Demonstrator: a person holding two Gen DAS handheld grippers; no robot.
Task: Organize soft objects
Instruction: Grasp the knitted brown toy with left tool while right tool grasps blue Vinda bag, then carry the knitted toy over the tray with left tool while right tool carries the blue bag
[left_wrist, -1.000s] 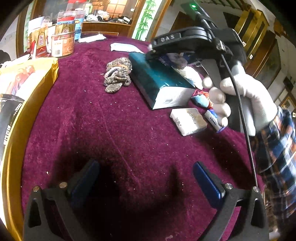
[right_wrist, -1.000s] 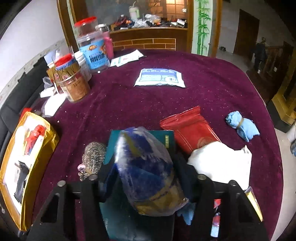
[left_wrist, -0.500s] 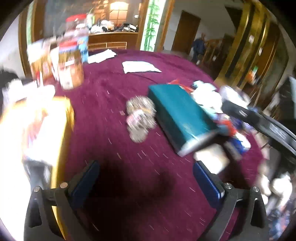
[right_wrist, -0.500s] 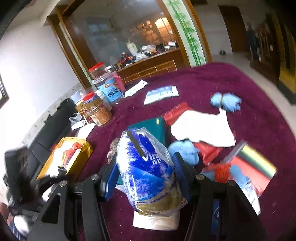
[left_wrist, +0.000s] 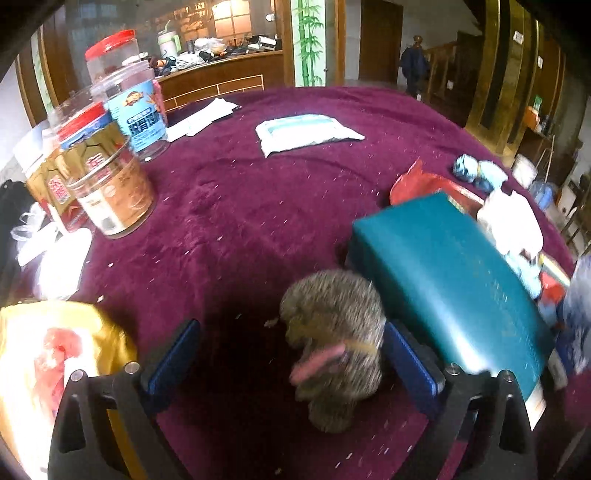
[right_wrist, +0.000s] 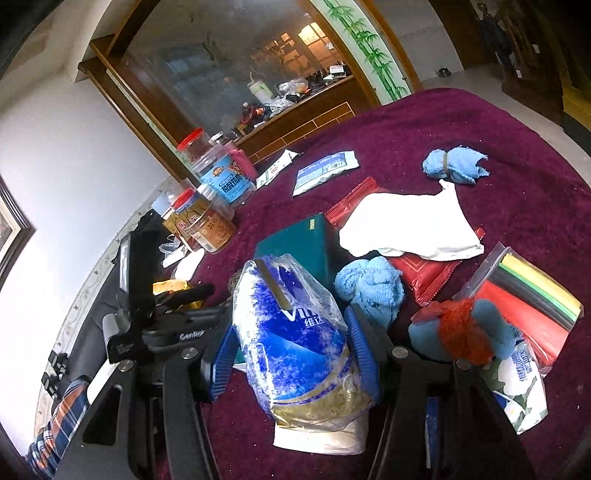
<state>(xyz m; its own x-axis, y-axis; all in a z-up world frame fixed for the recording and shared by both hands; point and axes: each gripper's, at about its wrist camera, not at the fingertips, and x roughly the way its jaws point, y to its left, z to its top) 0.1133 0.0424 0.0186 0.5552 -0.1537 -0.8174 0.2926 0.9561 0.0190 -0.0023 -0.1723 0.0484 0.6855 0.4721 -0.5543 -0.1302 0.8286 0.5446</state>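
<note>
My left gripper (left_wrist: 291, 354) is open over the purple tablecloth, with a grey knitted bundle with a pink band (left_wrist: 334, 347) lying between its blue pads, close to the right pad. My right gripper (right_wrist: 291, 354) is shut on a blue and white tissue pack (right_wrist: 295, 343) and holds it above the table. Below it lie a light blue rolled cloth (right_wrist: 371, 288), another blue cloth bundle (right_wrist: 456, 166), a white cloth (right_wrist: 410, 221) and a blue and red soft bundle (right_wrist: 465, 332). The left gripper's body also shows in the right wrist view (right_wrist: 162, 325).
A teal box (left_wrist: 447, 273) lies right of the knitted bundle. Clear jars with red lids (left_wrist: 107, 184) stand at the far left. A yellow bag (left_wrist: 44, 365) lies at the near left. A white packet (left_wrist: 306, 133) lies far across. Red packets (right_wrist: 424, 269) lie under the white cloth.
My left gripper has swung forward and right, so the knitted bundle now lies between its pads. My right gripper has lifted and tilted back with the tissue pack still in it.
</note>
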